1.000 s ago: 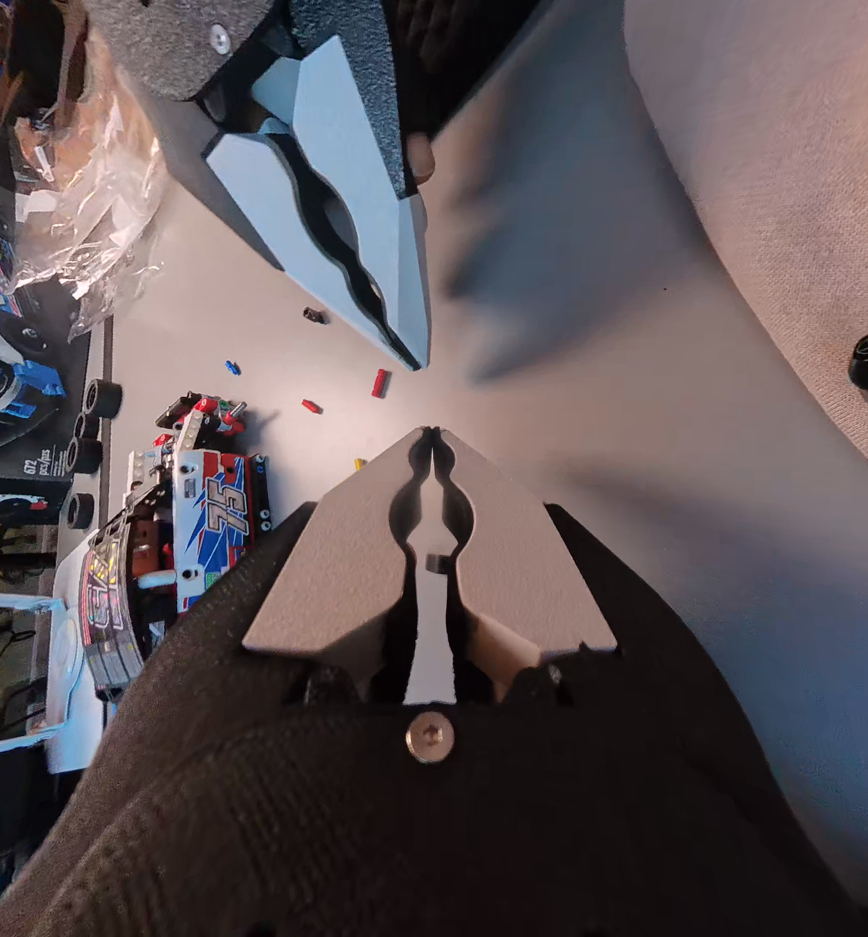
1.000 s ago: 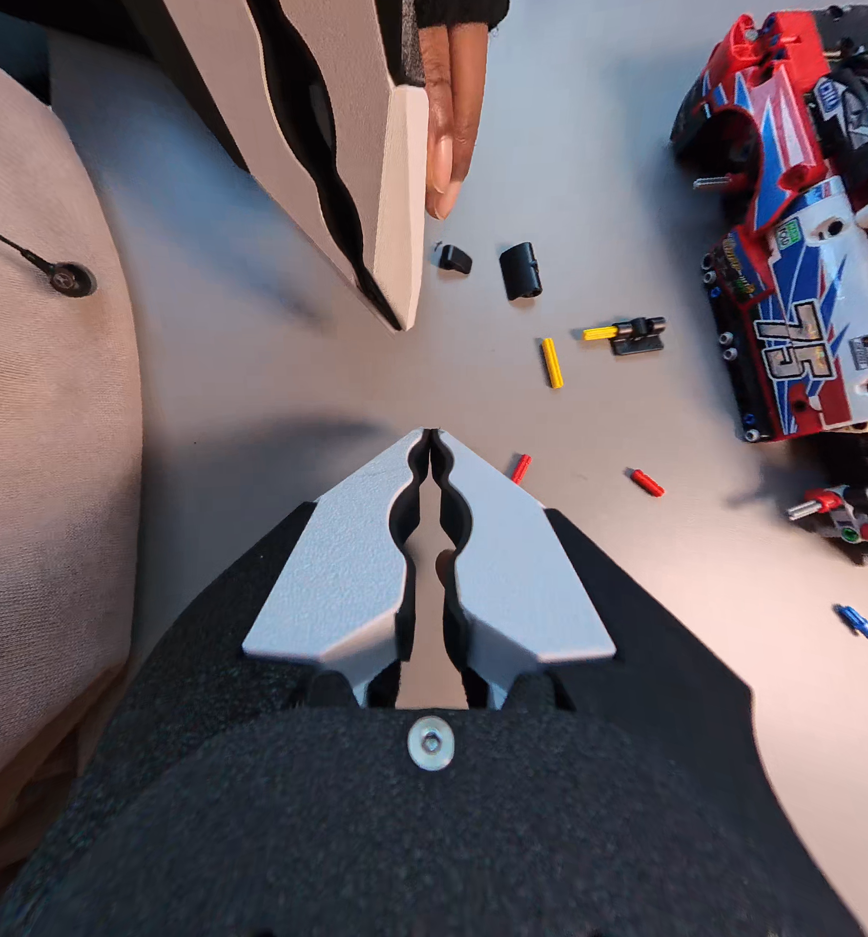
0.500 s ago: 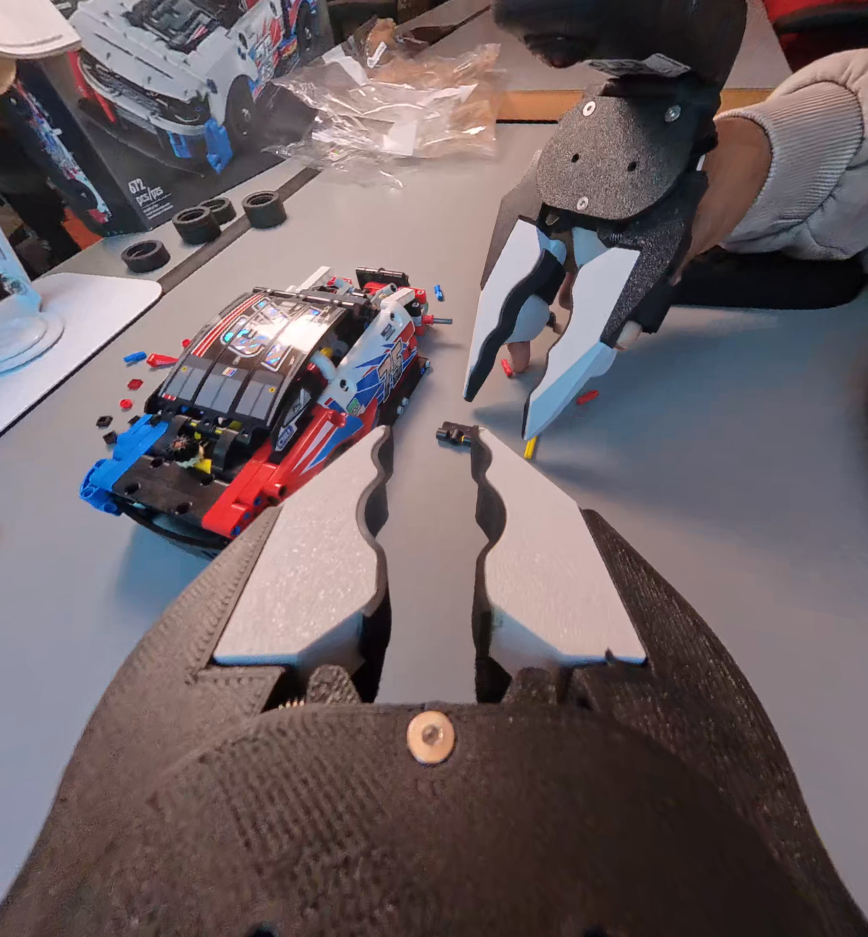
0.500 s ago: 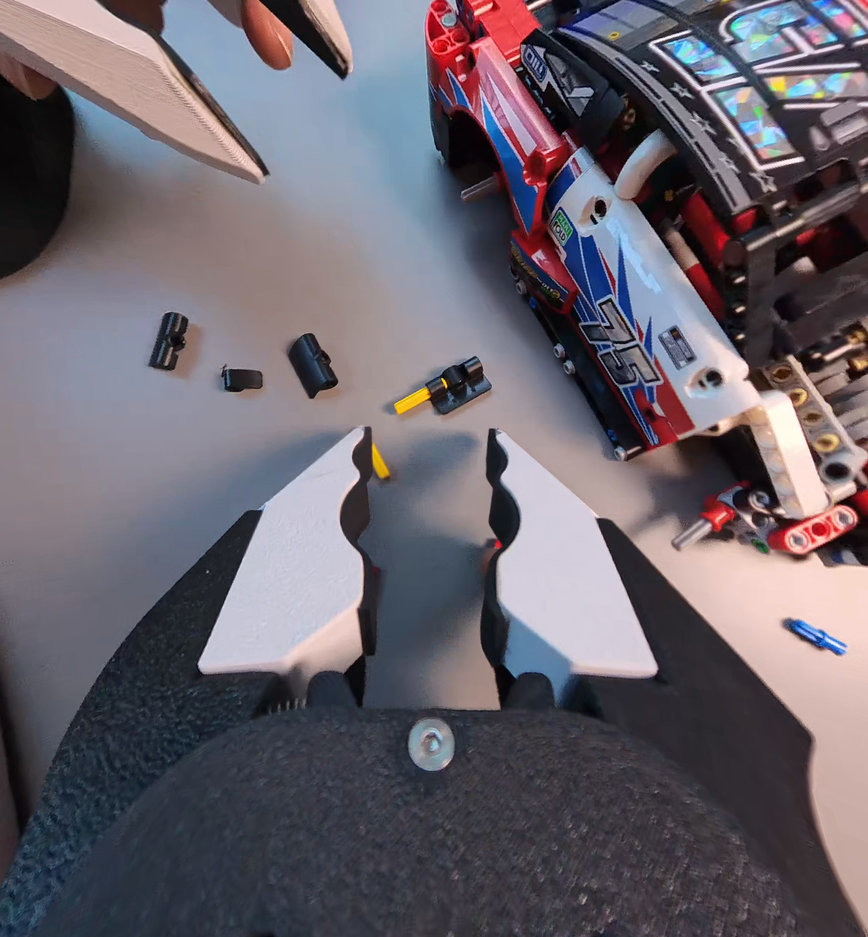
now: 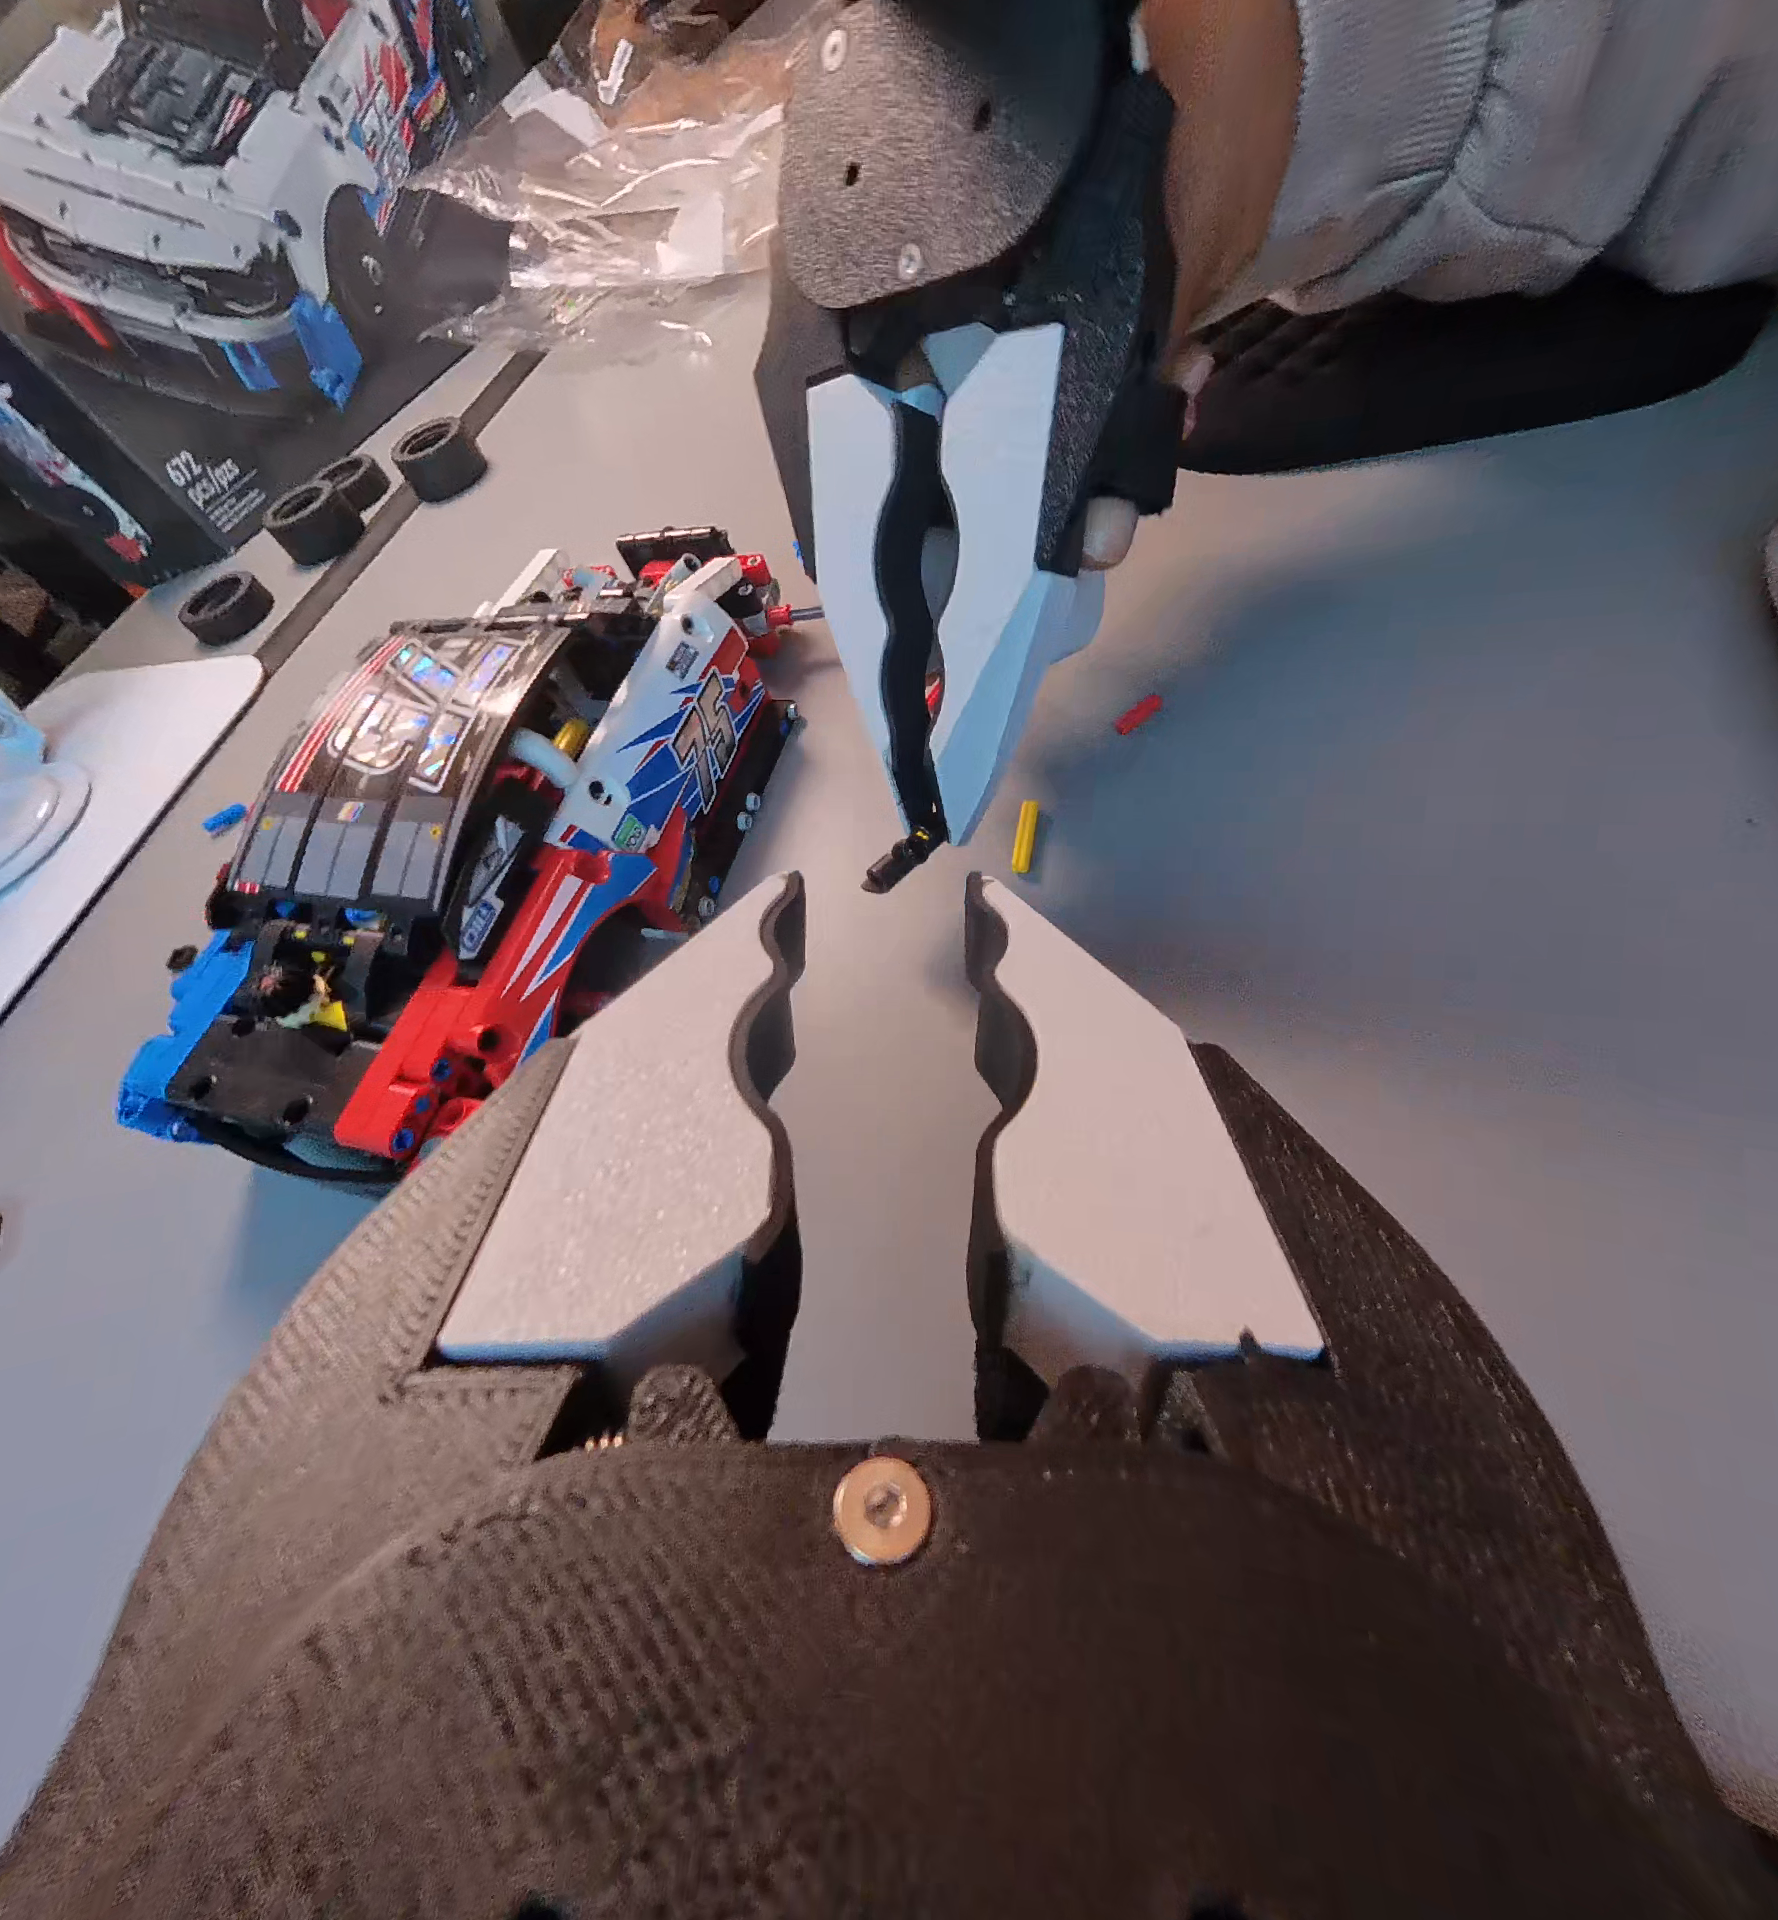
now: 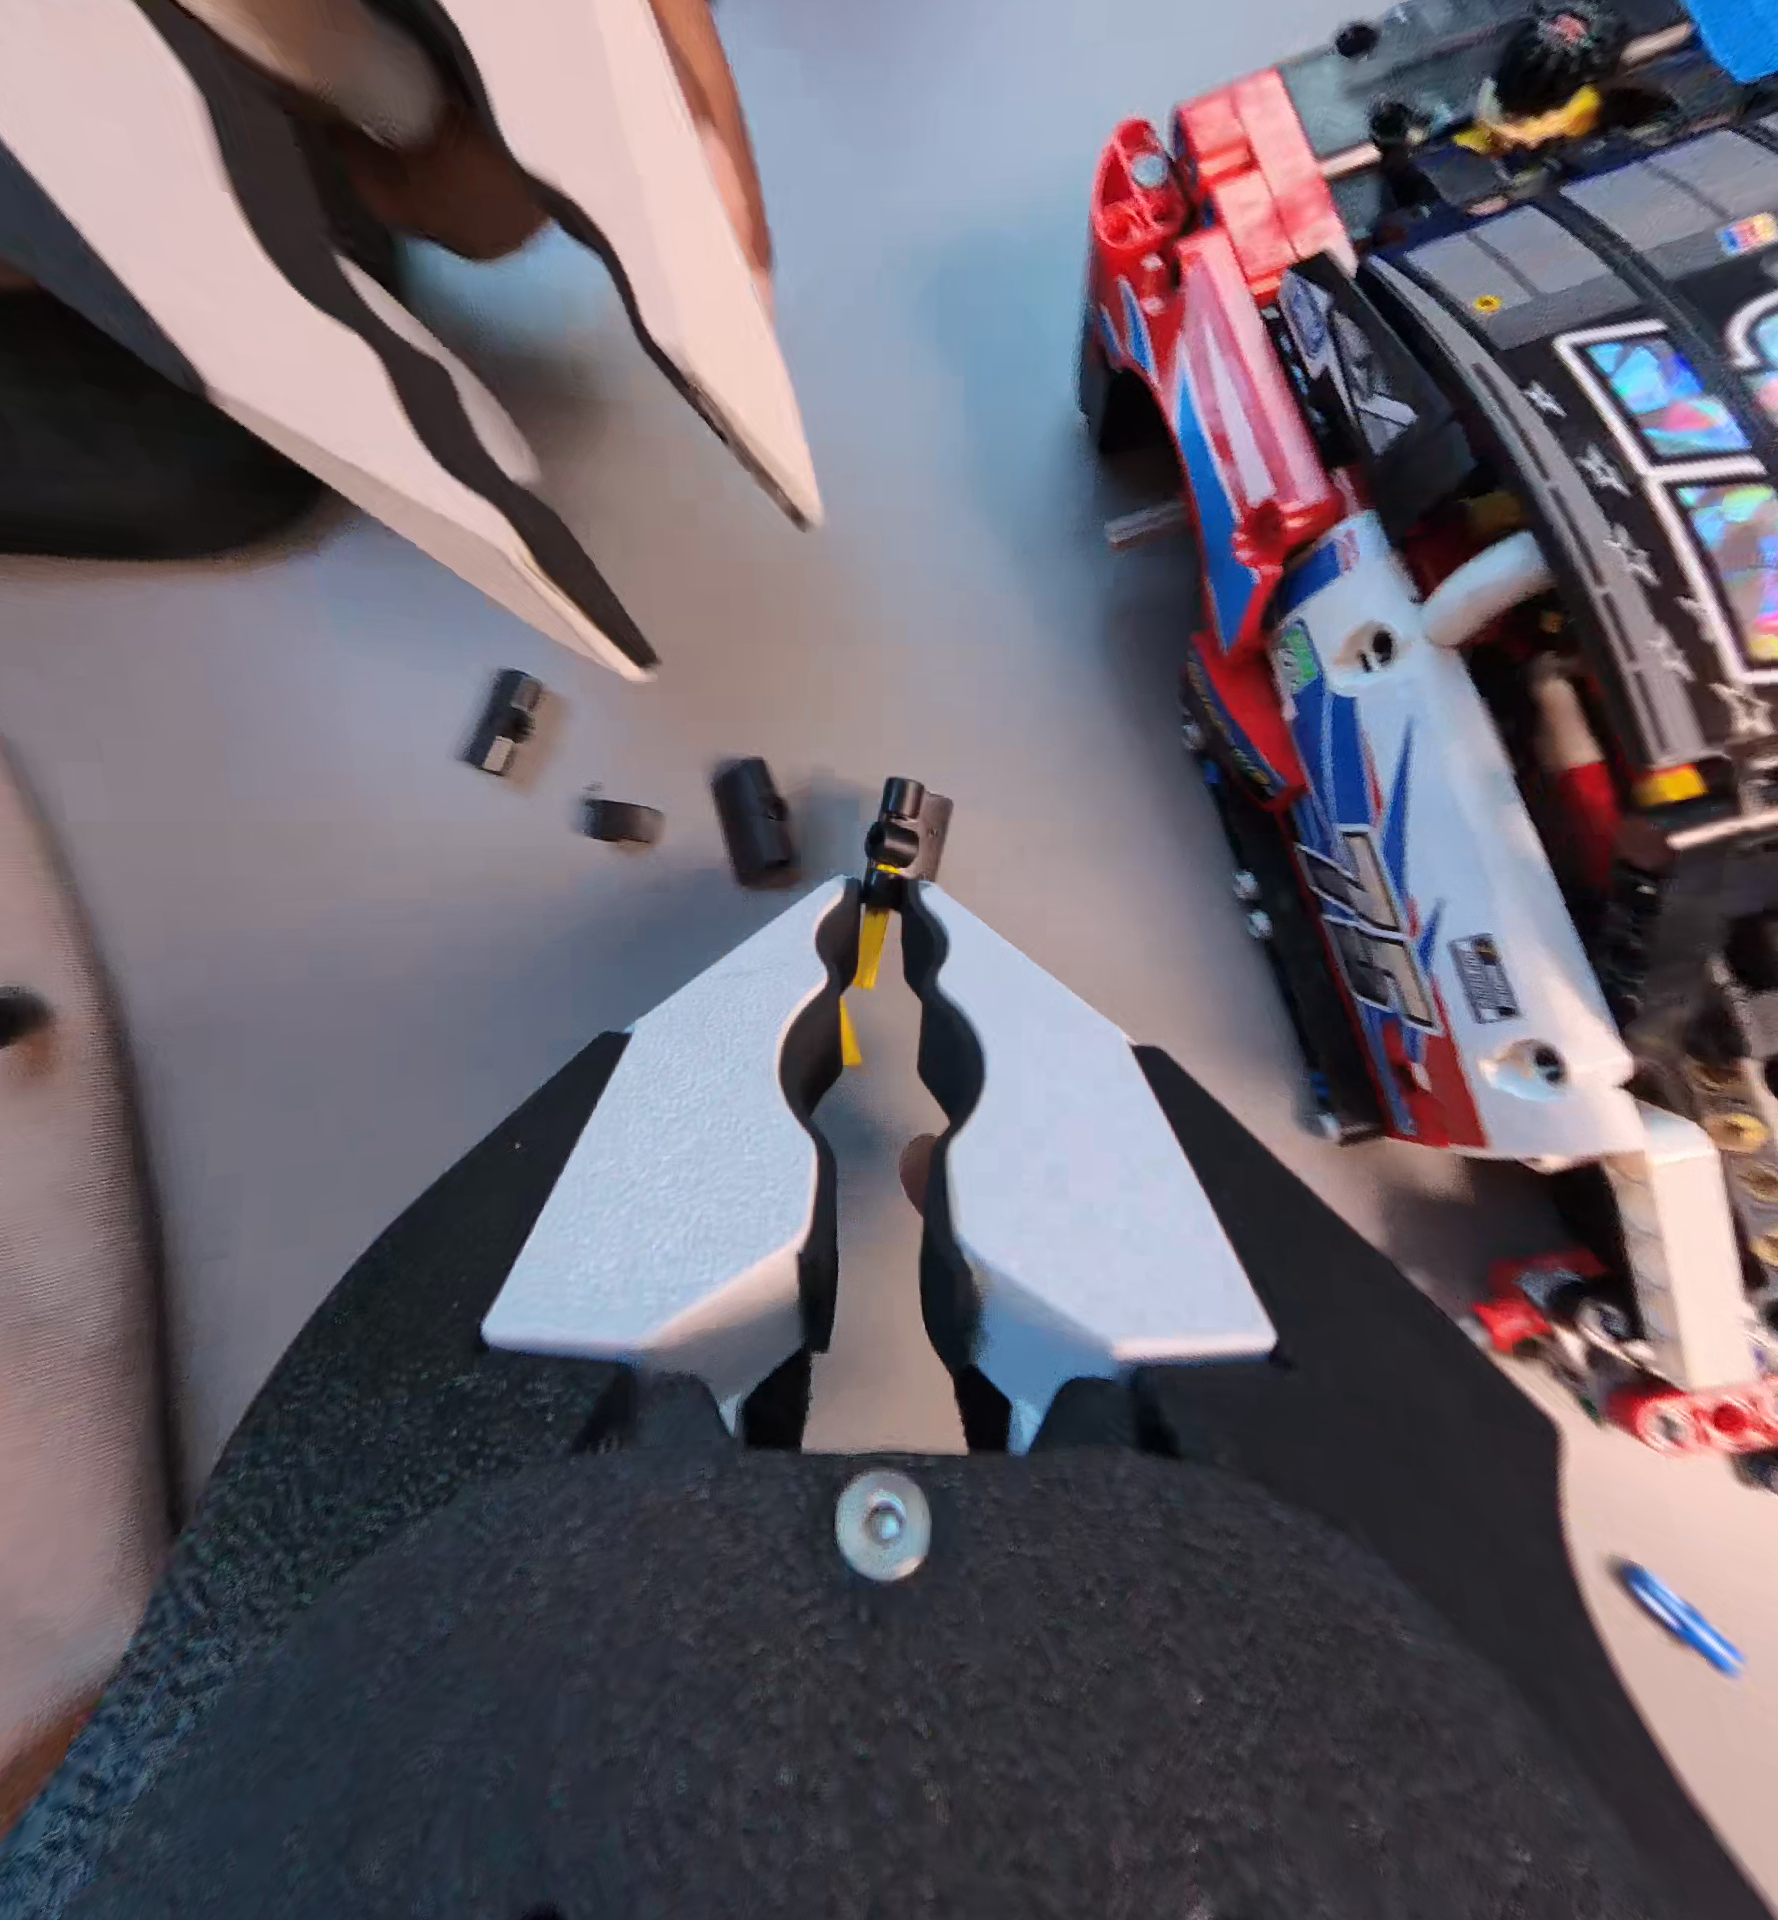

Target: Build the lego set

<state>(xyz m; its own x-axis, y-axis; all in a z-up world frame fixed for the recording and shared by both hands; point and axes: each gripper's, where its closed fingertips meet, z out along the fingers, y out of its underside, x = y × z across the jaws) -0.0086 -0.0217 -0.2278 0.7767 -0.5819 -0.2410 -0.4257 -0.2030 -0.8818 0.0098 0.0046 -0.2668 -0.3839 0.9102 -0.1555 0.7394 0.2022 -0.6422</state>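
The part-built red, white, blue and black race car lies on the grey table, left of both grippers; it also shows in the right wrist view. My right gripper is shut on a small black connector with a yellow axle, held at the fingertips just above the table. The left wrist view shows that gripper coming down from above with the piece at its tip. My left gripper is open and empty, its tips just below that piece. It also appears at the right wrist view's top left.
Three loose black pieces lie left of the held part. A yellow axle, a red pin and a blue pin are scattered nearby. Black tyres, the set's box and plastic bags sit at the back left.
My right gripper went from open over the table to shut on the black and yellow piece, which has left the table. My left gripper stays open and has come closer to it.
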